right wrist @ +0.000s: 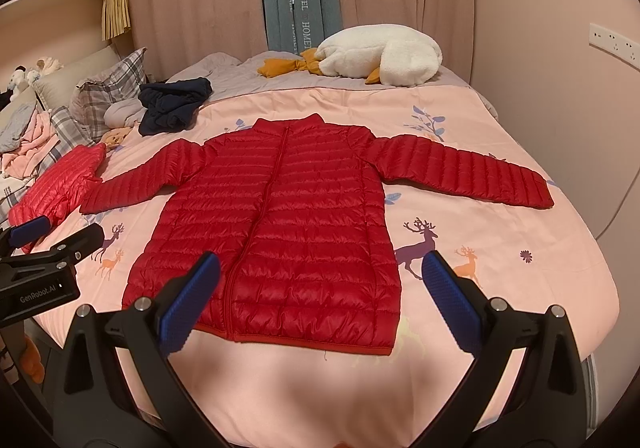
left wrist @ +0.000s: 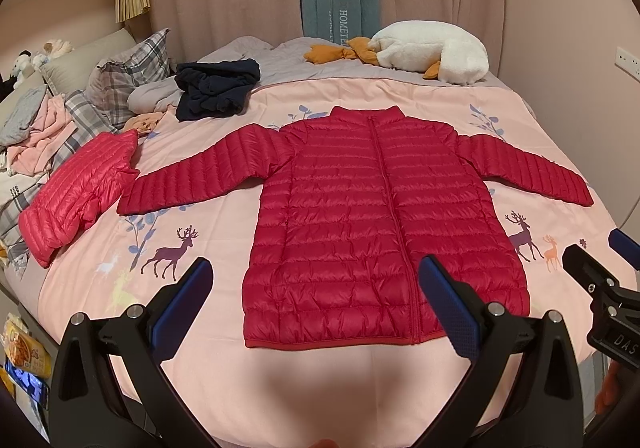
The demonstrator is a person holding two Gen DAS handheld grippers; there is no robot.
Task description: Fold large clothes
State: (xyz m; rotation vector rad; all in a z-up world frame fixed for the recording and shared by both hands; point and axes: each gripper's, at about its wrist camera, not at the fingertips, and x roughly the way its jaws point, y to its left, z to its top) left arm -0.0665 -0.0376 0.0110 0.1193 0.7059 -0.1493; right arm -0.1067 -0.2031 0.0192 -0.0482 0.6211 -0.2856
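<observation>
A red quilted puffer jacket (left wrist: 376, 216) (right wrist: 280, 224) lies flat and zipped on the pink bedspread, collar away from me, both sleeves spread out to the sides. My left gripper (left wrist: 316, 280) hovers open above the jacket's hem, nothing between its blue pads. My right gripper (right wrist: 320, 276) is open too, held over the hem's right part. Each gripper shows at the edge of the other's view, the right gripper (left wrist: 600, 260) at the right and the left gripper (right wrist: 44, 240) at the left.
A folded pink-red puffer jacket (left wrist: 76, 200) (right wrist: 56, 188) sits left of the sleeve. A dark navy garment (left wrist: 216, 88) (right wrist: 172, 104) lies behind it. Plaid pillows (left wrist: 124, 76) and loose clothes fill the left. A white plush goose (left wrist: 432, 52) (right wrist: 384, 58) rests at the far edge, before curtains.
</observation>
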